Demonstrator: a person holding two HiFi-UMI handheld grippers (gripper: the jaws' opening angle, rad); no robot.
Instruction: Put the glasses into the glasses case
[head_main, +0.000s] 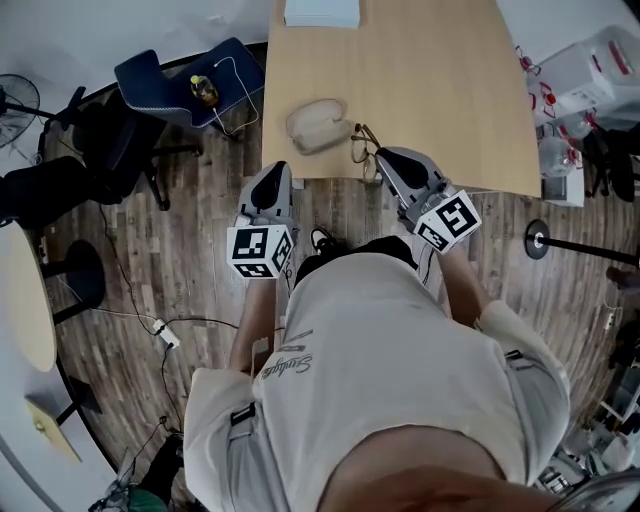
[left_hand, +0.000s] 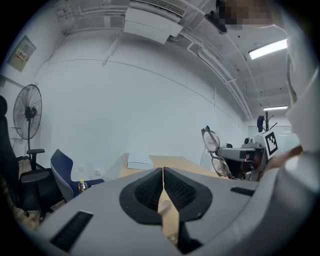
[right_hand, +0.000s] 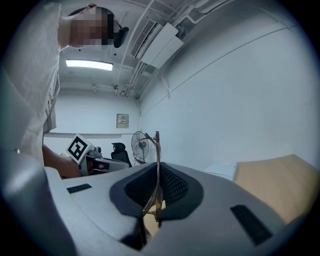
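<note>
A beige glasses case (head_main: 318, 123) lies closed on the wooden table (head_main: 430, 90), near its front edge. Just right of the case, thin-framed glasses (head_main: 362, 146) hang above that edge, and my right gripper (head_main: 379, 160) is shut on them. In the right gripper view, the wire frame (right_hand: 157, 150) rises out of the closed jaws of the right gripper (right_hand: 157, 172). My left gripper (head_main: 274, 170) hovers off the table in front of the case, shut and holding nothing. In the left gripper view, the left gripper (left_hand: 163, 174) is shut, and the glasses (left_hand: 214, 150) show at the right.
A white stack (head_main: 322, 12) sits at the table's far edge. A blue chair (head_main: 170, 75) holding a bottle (head_main: 205, 91), a black office chair (head_main: 110, 140) and a fan (head_main: 15, 100) stand on the left. Plastic bins (head_main: 590, 70) crowd the right.
</note>
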